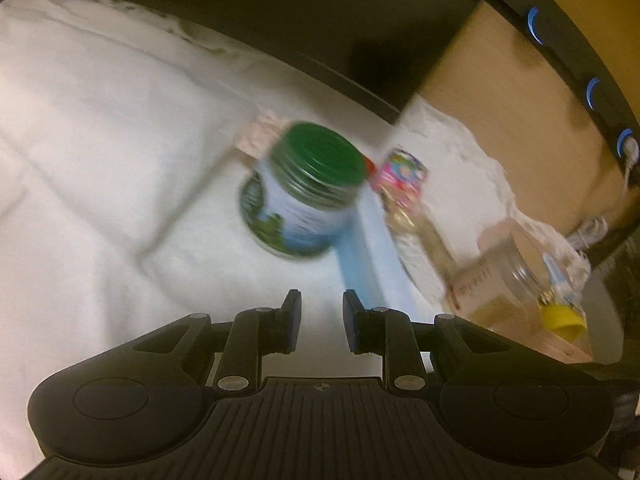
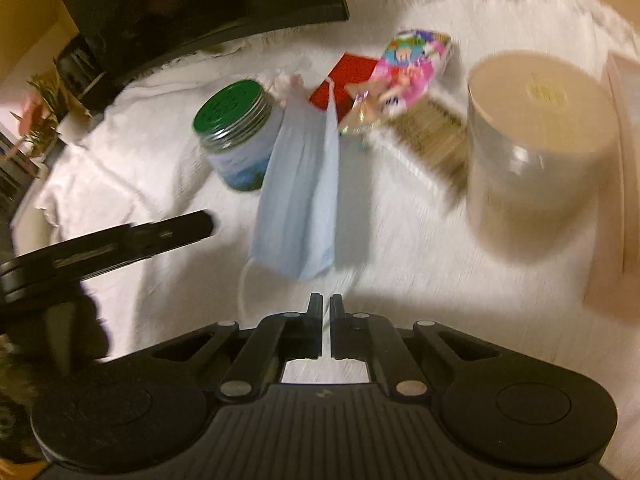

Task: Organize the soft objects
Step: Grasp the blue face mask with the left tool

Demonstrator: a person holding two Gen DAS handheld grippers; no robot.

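Observation:
A light blue face mask point(image 2: 298, 192) lies on the white cloth point(image 2: 400, 260), stretching away from my right gripper point(image 2: 326, 308). That gripper's jaws are nearly closed, with a thin white ear loop running between them. The mask also shows in the left wrist view point(image 1: 368, 256), just ahead and right of my left gripper point(image 1: 320, 312), which is open and empty. A green-lidded jar point(image 1: 304, 188) lies tilted ahead of it and also shows in the right wrist view point(image 2: 234, 132).
A colourful snack packet point(image 2: 408, 64), a red item point(image 2: 348, 76), a spiral notebook point(image 2: 432, 136) and a large cream cylinder point(image 2: 540, 148) stand behind the mask. My left gripper shows at the left point(image 2: 120, 240). A clear container point(image 1: 500, 272) and a pink box point(image 1: 560, 340) lie at the right.

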